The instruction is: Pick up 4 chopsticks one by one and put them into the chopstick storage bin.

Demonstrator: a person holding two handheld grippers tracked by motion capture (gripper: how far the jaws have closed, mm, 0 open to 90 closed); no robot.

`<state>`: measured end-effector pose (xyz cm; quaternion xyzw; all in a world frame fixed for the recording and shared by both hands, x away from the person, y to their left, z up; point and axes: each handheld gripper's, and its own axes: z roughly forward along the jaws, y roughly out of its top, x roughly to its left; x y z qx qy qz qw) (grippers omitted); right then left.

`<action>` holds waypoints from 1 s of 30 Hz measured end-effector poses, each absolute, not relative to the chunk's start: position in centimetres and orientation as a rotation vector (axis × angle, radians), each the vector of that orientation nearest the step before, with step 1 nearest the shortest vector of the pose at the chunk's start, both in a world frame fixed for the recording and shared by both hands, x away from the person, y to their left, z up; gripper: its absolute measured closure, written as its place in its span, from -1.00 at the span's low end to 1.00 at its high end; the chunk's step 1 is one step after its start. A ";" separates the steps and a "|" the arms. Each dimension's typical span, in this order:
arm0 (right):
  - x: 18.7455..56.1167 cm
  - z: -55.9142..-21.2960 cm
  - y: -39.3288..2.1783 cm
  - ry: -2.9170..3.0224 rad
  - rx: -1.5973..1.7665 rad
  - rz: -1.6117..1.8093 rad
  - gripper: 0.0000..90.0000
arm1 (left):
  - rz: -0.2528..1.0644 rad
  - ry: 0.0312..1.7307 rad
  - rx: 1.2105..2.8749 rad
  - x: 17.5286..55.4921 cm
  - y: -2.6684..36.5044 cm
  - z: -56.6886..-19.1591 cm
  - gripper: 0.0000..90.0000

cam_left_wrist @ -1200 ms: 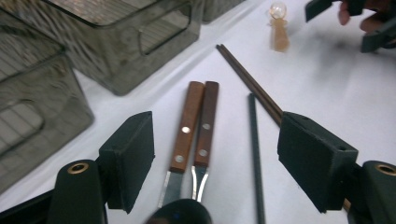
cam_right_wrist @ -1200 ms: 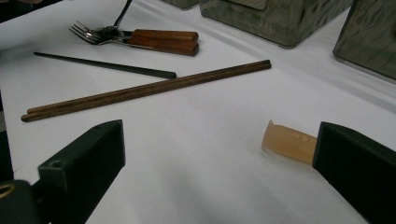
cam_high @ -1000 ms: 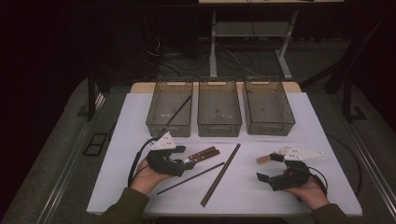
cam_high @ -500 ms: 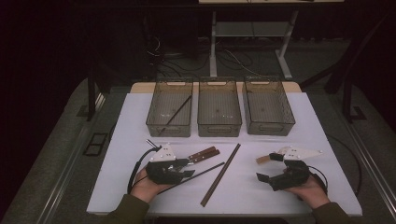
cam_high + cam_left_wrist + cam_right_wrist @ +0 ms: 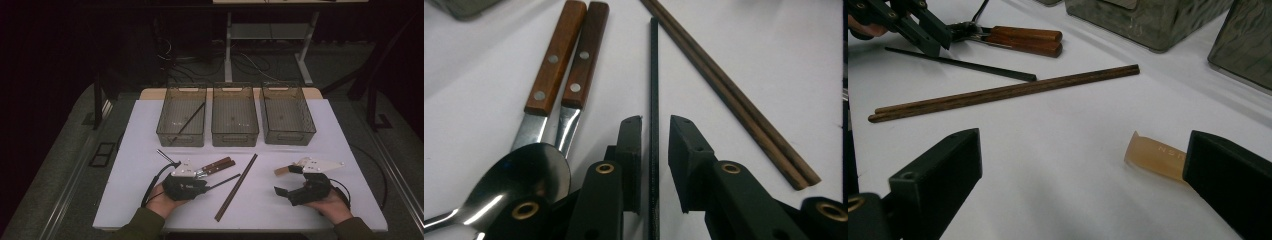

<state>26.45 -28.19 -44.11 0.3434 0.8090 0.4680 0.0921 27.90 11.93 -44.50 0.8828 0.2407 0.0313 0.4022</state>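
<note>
- The left gripper (image 5: pixel 655 131) has dropped onto the mat since a second ago, and its jaws have just been closing around the thin black chopstick (image 5: pixel 654 75). The stick runs right up the middle between them toward 12 o'clock in the left gripper view.
- A sliver of white shows on each side of the stick, so I'd call it straddled, not pinched yet.
- That chopstick lies on the white mat (image 5: pixel 130 150), at about 3 o'clock of the two wooden-handled spoons (image 5: pixel 569 60) and at 9 o'clock of the brown chopstick pair (image 5: pixel 734 100).
- My guess: the grab is nearly done, then a lift toward the left bin (image 5: pixel 166 131), which already holds a black stick.
- The right gripper (image 5: pixel 289 181) sits wide open, holding nothing, a tan spoon-like piece (image 5: pixel 1155 155) by one jaw.
</note>
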 end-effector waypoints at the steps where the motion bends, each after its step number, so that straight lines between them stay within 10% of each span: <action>1: 26.4 -44.1 -28.2 2.402 1.020 1.390 -0.95 | 0.079 0.602 2.241 27.9 11.8 -44.6 0.69; 30: 26.3 -44.0 -28.3 2.397 1.020 1.397 -0.95 | 0.085 0.605 2.255 28.1 11.6 -45.0 0.91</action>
